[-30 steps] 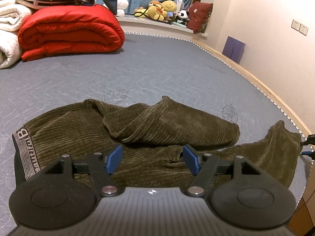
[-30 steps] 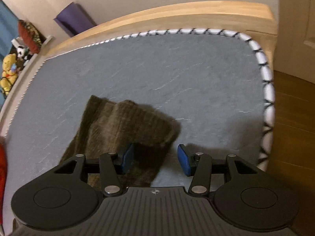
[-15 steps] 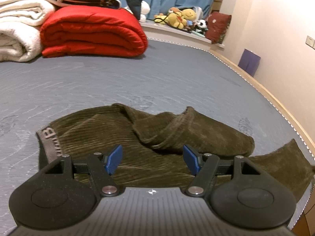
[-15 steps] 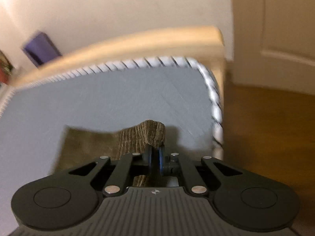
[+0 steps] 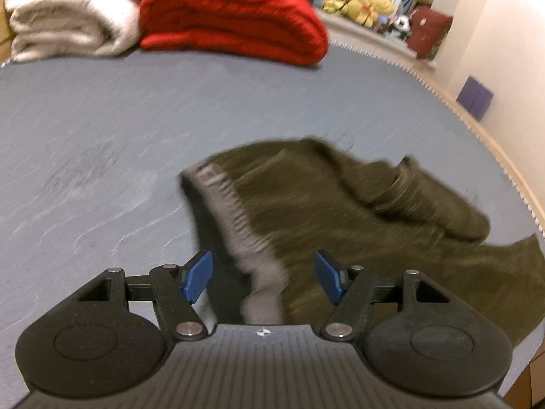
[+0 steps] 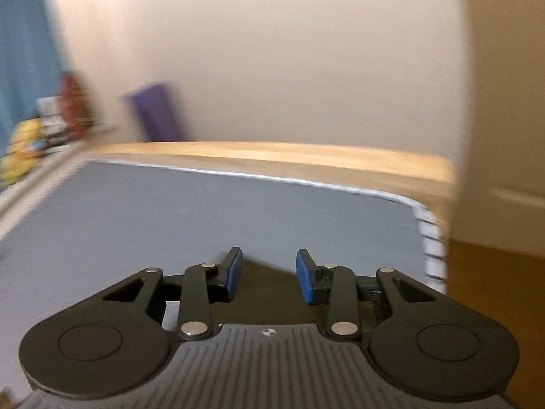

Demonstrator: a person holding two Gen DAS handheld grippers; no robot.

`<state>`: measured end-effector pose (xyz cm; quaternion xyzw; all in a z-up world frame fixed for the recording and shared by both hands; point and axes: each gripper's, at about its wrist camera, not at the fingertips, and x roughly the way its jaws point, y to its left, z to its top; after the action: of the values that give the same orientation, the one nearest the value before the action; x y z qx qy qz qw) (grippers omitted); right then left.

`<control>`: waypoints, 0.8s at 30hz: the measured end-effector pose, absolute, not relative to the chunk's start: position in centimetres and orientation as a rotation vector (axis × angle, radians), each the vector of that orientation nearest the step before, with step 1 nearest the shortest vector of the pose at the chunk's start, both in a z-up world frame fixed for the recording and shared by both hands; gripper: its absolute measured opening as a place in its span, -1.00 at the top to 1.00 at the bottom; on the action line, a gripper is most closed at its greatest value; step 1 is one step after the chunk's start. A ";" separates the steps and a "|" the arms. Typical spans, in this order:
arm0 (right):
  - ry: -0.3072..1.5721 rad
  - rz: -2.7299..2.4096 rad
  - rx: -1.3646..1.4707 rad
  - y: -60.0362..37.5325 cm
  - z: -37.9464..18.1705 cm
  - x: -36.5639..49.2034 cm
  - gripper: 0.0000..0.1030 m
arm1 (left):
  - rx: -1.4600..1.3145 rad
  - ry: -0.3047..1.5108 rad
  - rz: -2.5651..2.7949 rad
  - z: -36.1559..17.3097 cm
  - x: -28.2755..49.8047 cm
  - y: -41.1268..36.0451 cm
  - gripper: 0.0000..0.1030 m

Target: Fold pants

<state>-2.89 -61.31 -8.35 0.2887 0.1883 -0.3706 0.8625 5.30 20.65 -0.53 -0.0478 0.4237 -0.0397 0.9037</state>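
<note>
The olive corduroy pants (image 5: 368, 218) lie crumpled on the grey mattress (image 5: 119, 129), with the grey waistband (image 5: 238, 218) running toward my left gripper. My left gripper (image 5: 264, 281) is open, its blue pads on either side of the waistband's near end. In the right wrist view, my right gripper (image 6: 269, 274) is open, with a dark bit of the pants (image 6: 265, 293) lying under and between its fingers near the mattress corner. The view is blurred.
A folded red quilt (image 5: 231, 13) and white blankets (image 5: 68, 10) sit at the far end of the mattress. Plush toys (image 5: 368, 3) line the window ledge. The wooden bed frame (image 6: 272, 156) and the mattress corner (image 6: 429, 238) lie close ahead of the right gripper, with wooden floor (image 6: 494, 306) beyond.
My right gripper, shut on the pant leg's end half a second ago, has opened and let it go. My left gripper has moved left to the waistband end and stayed open.
</note>
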 end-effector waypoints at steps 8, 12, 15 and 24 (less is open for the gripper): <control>0.359 -0.216 0.323 -43.1 -1.7 -1.1 0.28 | -0.161 0.943 -0.129 -2.4 3.0 25.4 0.03; 0.441 0.162 0.147 -30.5 -2.4 -3.2 0.26 | -0.192 0.957 -0.164 -3.2 2.5 25.2 0.00; 0.502 0.392 0.046 -22.0 -4.2 -4.8 0.26 | -0.189 0.961 -0.167 -3.6 2.4 25.1 -0.09; 0.538 0.774 -0.282 -4.9 -8.4 -10.2 0.23 | -0.231 1.008 -0.220 -5.4 3.5 24.8 -0.40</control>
<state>-10.19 -4.87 -8.43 -0.1355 0.2581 0.3715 0.8815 3.47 24.75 -5.41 -0.1102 0.4809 -0.1052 0.8634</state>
